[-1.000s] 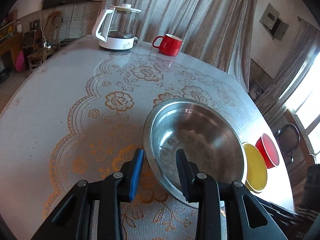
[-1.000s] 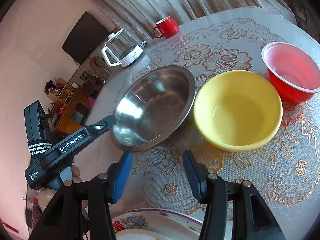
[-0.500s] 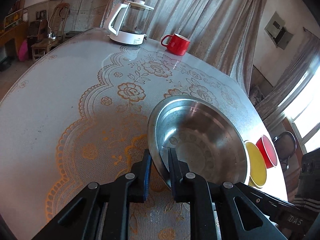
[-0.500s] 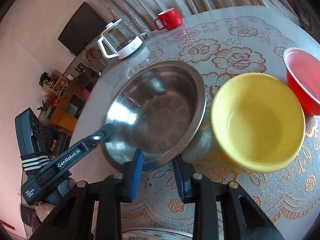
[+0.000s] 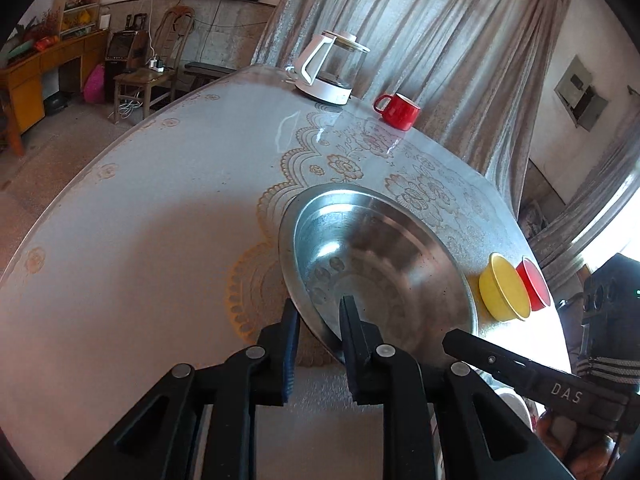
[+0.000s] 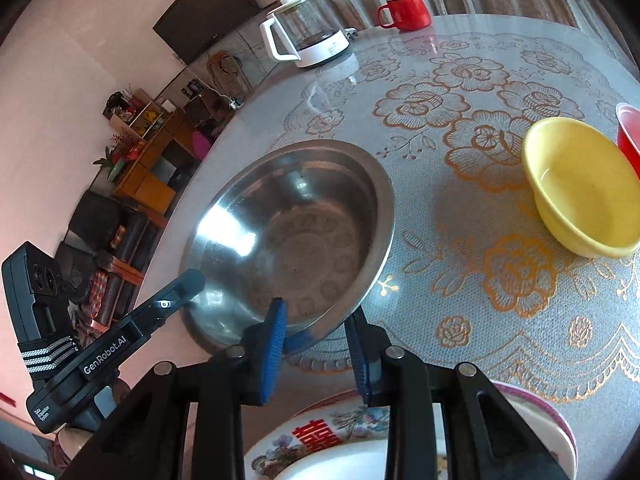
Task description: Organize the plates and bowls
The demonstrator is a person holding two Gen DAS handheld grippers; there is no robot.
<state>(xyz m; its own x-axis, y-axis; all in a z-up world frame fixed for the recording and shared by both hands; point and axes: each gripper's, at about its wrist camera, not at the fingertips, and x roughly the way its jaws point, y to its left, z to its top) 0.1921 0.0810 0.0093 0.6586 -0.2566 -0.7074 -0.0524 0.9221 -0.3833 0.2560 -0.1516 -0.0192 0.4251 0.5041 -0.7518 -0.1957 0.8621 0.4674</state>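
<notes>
Both hand-held grippers now pinch the rim of the steel bowl [image 6: 292, 240], where a second ago they were open and short of it. The left hand-held gripper [image 5: 318, 322] is closed on the rim at about 7 o'clock; the right hand-held gripper [image 6: 316, 330] is closed on it at 6 o'clock. The bowl looks tilted, partly lifted off the desk [image 5: 160, 240]. A yellow bowl [image 6: 580, 192] and red bowl [image 5: 534, 284] sit at 3 o'clock, likely to nest next. A patterned plate [image 6: 320, 436] lies nearest.
</notes>
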